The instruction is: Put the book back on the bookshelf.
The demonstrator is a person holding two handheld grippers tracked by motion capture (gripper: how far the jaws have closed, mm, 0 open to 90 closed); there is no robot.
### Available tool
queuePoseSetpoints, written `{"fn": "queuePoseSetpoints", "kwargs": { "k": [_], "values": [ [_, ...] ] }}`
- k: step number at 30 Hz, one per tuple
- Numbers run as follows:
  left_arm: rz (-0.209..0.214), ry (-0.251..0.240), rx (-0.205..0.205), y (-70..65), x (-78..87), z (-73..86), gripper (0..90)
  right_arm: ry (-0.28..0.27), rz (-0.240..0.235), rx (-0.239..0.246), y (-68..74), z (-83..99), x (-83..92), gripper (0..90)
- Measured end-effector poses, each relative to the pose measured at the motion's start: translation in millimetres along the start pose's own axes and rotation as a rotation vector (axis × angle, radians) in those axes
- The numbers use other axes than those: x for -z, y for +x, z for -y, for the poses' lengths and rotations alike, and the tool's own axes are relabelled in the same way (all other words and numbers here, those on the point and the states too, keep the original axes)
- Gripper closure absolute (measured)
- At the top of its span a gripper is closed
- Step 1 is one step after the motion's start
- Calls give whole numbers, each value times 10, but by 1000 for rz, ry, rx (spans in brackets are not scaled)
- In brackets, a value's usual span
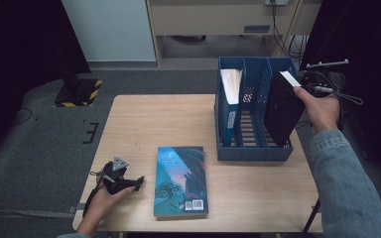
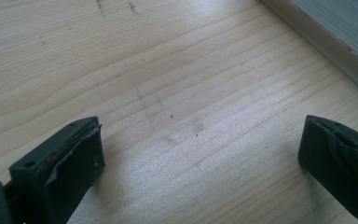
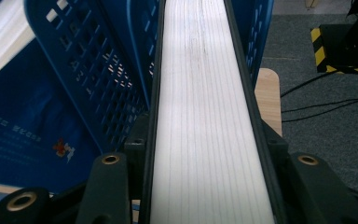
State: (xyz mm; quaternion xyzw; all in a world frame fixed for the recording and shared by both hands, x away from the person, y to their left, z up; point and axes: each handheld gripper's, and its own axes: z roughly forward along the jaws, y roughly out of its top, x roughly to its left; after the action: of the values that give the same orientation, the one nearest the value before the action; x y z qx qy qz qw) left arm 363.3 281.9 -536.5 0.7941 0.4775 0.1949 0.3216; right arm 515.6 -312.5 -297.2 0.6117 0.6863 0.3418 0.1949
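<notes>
Pale wooden table [image 1: 144, 124], grey carpet [image 1: 44, 144]

Right gripper [image 1: 305, 89] mostly hidden behind hand and black book [image 1: 282, 106]; jaw tips out of sight. Black book's lower edge hidden inside blue file rack [image 1: 254, 148]. Cover text on teal book [image 1: 181, 179] too small to read. Left gripper view cut teal book [image 2: 340, 37] at corner.

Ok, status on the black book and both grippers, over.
Right gripper clamped on black book, tilted over the blue rack's right slot. Left gripper open, idle on table. Slot clear.
</notes>
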Motion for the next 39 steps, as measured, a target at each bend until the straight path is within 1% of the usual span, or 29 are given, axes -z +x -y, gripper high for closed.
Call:
{"fn": "queuePoseSetpoints", "kwargs": {
  "k": [5,12,16,22,28,30,34,39],
  "values": [
    [2,-2,-2,-1,-1,1,0,3,8,-8,7,58,-106,524],
    [3,-2,-3,-3,-2,-1,0,10,9,-26,-25,121,-188,524],
    [5,-1,-6,-5,-2,-1,0,6,17,-26,-30,172,-256,524],
    [5,-1,-7,-5,-1,-1,0,21,20,-38,-39,234,-345,524],
    [6,0,-9,-6,-2,-2,0,35,22,-37,-52,271,-402,524],
    [8,0,-10,-6,-3,-4,0,47,21,-27,-42,283,-418,523],
    [8,0,-10,-8,-5,-5,0,44,23,-25,-22,277,-418,523],
    [10,0,-12,-7,-6,-6,0,53,29,-6,-6,290,-430,521]
  ]
}}
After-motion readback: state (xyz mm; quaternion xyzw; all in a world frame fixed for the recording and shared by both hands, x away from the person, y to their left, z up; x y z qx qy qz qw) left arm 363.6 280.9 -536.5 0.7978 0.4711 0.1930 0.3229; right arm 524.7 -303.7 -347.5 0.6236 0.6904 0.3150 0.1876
